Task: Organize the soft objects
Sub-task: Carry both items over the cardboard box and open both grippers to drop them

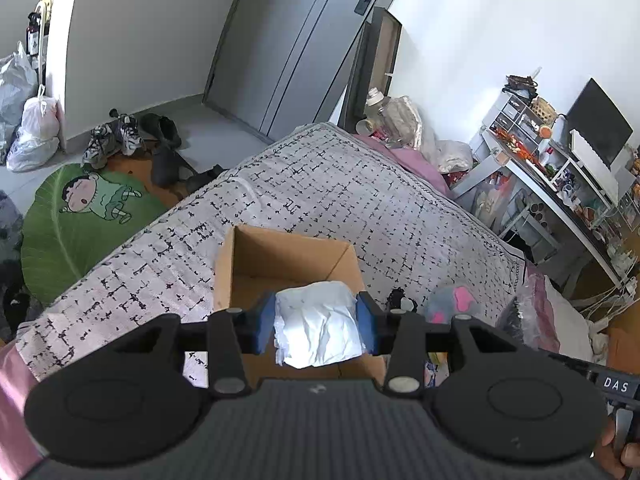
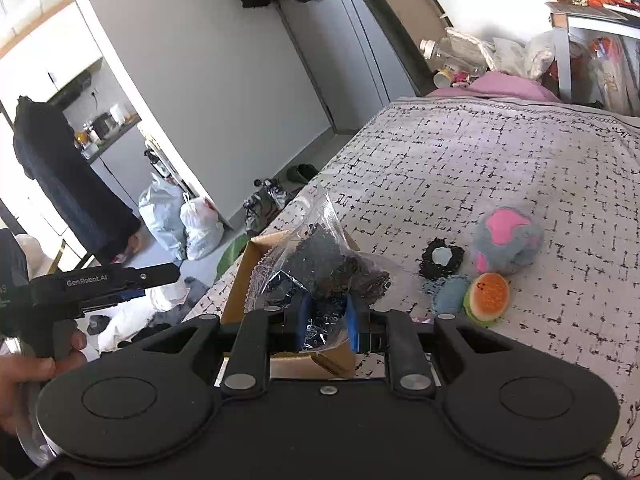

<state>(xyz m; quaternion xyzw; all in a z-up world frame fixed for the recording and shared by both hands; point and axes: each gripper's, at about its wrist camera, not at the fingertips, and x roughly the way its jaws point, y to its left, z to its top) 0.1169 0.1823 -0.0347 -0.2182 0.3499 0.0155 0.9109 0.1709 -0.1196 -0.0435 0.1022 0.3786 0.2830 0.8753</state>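
Observation:
My left gripper [image 1: 316,322] is shut on a crumpled white soft bundle [image 1: 316,326] and holds it over the open cardboard box [image 1: 256,252] on the bed. My right gripper [image 2: 326,320] is shut on a clear plastic bag of dark fabric [image 2: 320,264], held above the same box [image 2: 250,276]. To the right on the bedspread lie a grey and pink plush ball [image 2: 506,246], a burger-shaped toy [image 2: 486,292], a black and white soft piece [image 2: 442,258] and a blue pad [image 2: 450,298]. The plush ball [image 1: 452,302] also shows in the left wrist view.
The bed [image 1: 320,184] has a white cover with black marks. A green round rug [image 1: 92,220] and shoes [image 1: 116,136] lie on the floor to the left. A cluttered desk [image 1: 560,168] stands right of the bed. Plastic bags [image 2: 184,224] sit by the wall.

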